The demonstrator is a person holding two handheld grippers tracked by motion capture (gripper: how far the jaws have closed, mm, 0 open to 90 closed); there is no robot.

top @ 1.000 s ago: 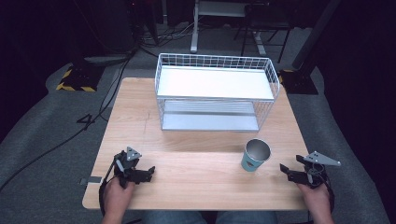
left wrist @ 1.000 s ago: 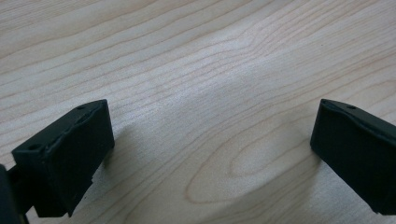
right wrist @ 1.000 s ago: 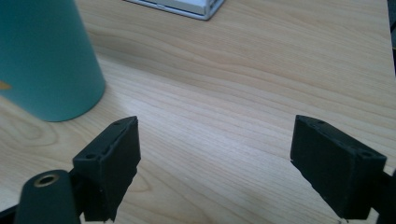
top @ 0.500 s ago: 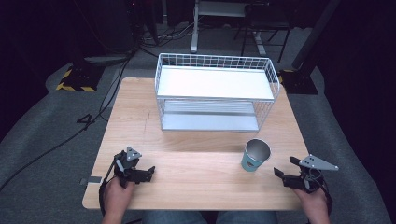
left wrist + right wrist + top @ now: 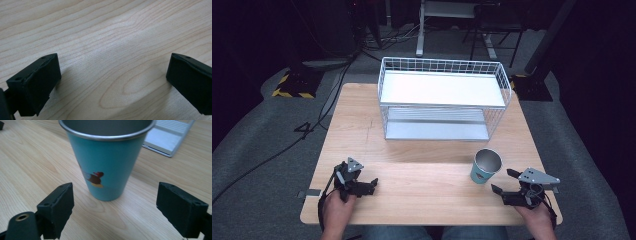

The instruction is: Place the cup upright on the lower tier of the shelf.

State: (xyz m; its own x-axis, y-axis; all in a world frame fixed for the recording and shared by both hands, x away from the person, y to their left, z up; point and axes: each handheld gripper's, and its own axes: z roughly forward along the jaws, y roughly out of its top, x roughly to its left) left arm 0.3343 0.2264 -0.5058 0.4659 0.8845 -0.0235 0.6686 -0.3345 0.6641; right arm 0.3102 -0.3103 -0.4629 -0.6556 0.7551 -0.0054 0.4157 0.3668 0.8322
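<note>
A teal metal cup (image 5: 486, 166) with a silver rim stands upright on the wooden table (image 5: 422, 150), front right. In the right gripper view the cup (image 5: 106, 160) shows a small duck picture and stands just ahead of the two wide-apart jaws. My right gripper (image 5: 506, 181) is open, low over the table, a short way right of the cup and not touching it. My left gripper (image 5: 373, 184) rests open near the front left edge, with bare wood (image 5: 110, 62) between its jaws.
A white wire two-shelf rack (image 5: 442, 100) stands at the back middle of the table; its lower shelf corner (image 5: 167, 137) shows behind the cup. Dark floor, cables and a yellow-black striped block (image 5: 292, 85) lie beyond the table.
My right gripper has moved left and forward toward the cup, from the table's right edge to just beside it. The left gripper has stayed put.
</note>
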